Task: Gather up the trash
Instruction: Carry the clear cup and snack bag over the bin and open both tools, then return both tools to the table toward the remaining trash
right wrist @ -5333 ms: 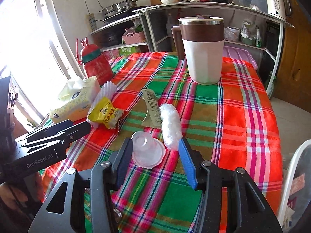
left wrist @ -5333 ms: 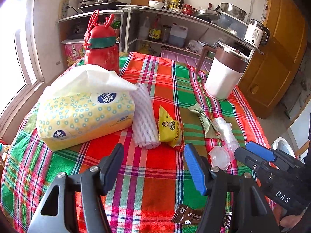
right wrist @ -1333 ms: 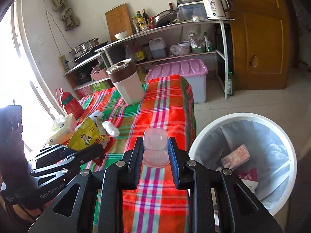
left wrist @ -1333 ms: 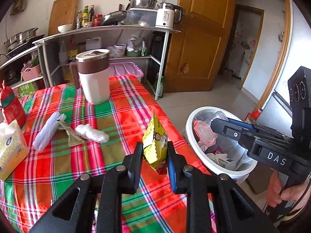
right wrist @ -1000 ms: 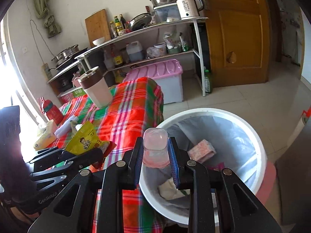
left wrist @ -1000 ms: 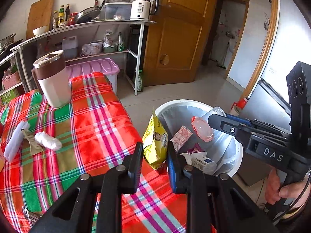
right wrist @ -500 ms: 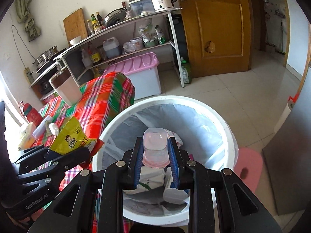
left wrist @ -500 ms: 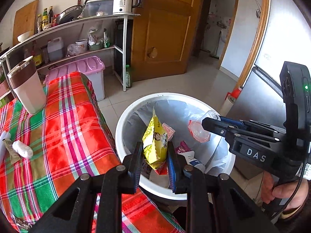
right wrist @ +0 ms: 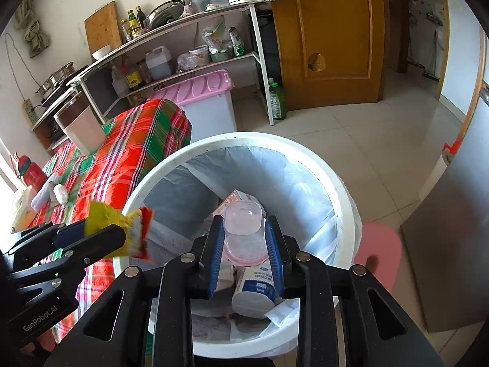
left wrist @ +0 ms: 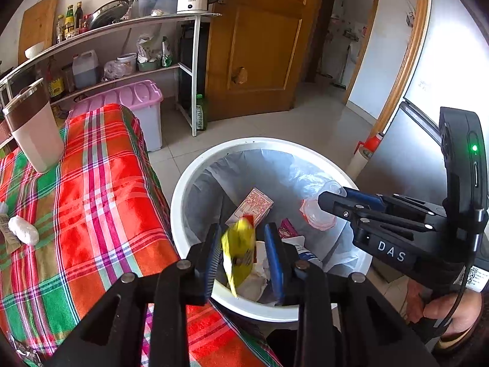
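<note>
**While both claws hang over the bin, the trash is coming loose**

As seen from beside the table, left to right:

- Plaid tablecloth (left wrist: pixel 101 183) on the far left. A white-and-brown lidded jug (left wrist: pixel 33 131) stands upright on it near the far edge. A white foam wad (left wrist: pixel 23 234) lies on the cloth, well apart from the jug. A tissue pack (right wrist: pixel 21 211) and a red bottle (right wrist: pixel 29 174) sit further back.
- Pink-lidded storage box (left wrist: pixel 134 98) on the floor beyond the table end, under the shelf rack.
- Left gripper (left wrist: pixel 242 232) is out past the table edge, pointing down into the white bin (left wrist: pixel 259 142). Its jaws have just been opening and stand apart. The yellow snack wrapper (left wrist: pixel 238 244) is between them, motion-blurred, with a gap showing on each side. The pads aren't pressing on it. It is over the bin mouth.
- The bin stands on the tiled floor just beside the table and is lined with a clear bag. A pink-printed carton (left wrist: pixel 253 205) and a white bottle with a blue label (right wrist: pixel 253 290) already lie inside.
- Right gripper (right wrist: pixel 243 221) is also over the bin, angled down. Its jaws have just been opening a little, but the clear plastic cup (right wrist: pixel 243 235) sits upside down between the blue pads with both sides against them, so it is clamped as far as I can see. The cup is above the carton and bottle, inside the rim line.
- A person's hand (left wrist: pixel 443 309) is wrapped round the right gripper's handle at the far right.
</note>
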Tool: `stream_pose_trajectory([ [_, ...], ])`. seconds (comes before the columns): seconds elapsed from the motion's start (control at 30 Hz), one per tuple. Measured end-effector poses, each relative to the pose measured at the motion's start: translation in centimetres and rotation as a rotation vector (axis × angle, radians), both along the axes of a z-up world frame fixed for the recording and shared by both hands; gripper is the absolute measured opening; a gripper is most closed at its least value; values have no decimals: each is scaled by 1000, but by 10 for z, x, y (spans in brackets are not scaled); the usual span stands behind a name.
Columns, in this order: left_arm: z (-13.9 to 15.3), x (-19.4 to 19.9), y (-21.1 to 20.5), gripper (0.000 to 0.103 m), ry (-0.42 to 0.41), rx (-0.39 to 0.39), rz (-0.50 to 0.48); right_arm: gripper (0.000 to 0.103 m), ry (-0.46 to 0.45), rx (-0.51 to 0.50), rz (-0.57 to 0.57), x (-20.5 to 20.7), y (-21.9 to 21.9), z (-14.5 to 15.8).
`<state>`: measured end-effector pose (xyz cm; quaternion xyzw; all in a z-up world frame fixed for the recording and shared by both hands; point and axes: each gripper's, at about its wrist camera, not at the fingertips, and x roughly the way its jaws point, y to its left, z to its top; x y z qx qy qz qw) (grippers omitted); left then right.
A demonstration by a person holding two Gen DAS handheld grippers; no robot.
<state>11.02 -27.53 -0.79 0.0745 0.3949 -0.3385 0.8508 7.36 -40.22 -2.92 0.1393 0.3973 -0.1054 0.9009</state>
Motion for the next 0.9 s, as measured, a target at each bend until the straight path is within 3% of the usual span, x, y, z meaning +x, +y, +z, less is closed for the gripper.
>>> stream_pose_trajectory([
  [0.13,1,-1,5,40,5,-9,3,38,1,-3,-11,-1,2,0],
  [0.27,4,-2,10,50,-4,-16,13,39,-6,-4,-16,-2,3,3],
  [0.9,22,1,74,56,-62,-48,127,42,-64,-1,60,7,52,23],
])
